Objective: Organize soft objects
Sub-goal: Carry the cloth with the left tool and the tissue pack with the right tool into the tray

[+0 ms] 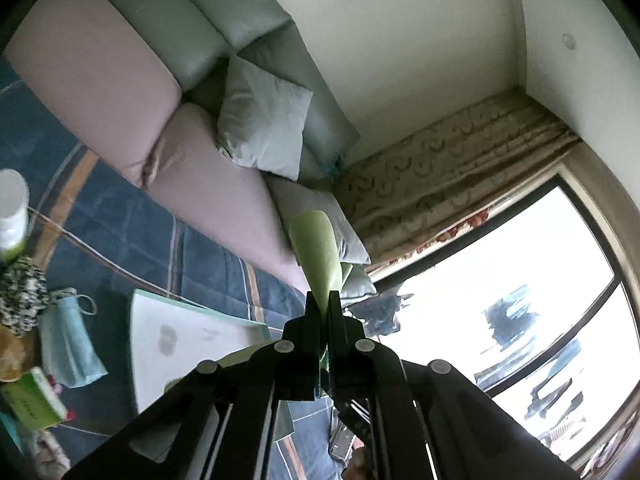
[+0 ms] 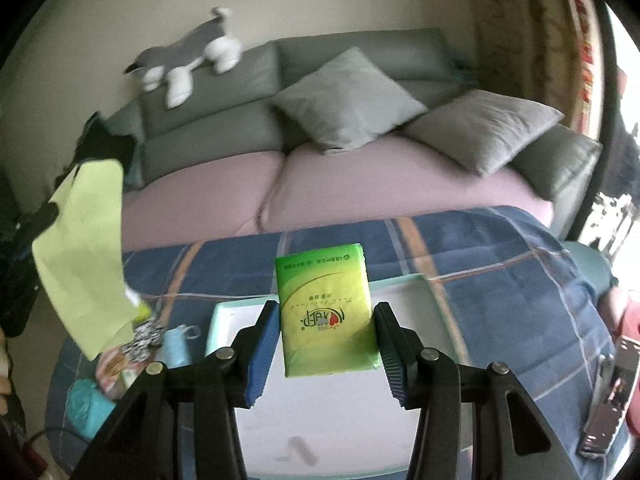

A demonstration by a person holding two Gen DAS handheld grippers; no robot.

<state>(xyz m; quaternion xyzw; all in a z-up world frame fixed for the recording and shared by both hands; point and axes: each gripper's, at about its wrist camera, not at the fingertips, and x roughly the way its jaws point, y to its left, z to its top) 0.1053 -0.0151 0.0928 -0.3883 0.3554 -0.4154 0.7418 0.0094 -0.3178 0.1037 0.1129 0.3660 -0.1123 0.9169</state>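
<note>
Left wrist view: the left tool (image 1: 325, 304) is rolled hard sideways and points roughly level toward the sofa (image 1: 132, 92), jaws pinched tight on a light green cloth (image 1: 316, 252) that sticks out past the tips. A white tray (image 1: 176, 340) sits below it on the blue plaid blanket (image 1: 120, 224).

Right wrist view: the right tool (image 2: 326, 340) tilts down over that tray (image 2: 224, 320), in front of the sofa (image 2: 320, 176), jaws about half open and clamped on a green tissue pack (image 2: 326, 308) held upright above the tray. The cloth (image 2: 86, 248) hangs off to the left, with a plush dog (image 2: 184, 56) on the sofa back.
</note>
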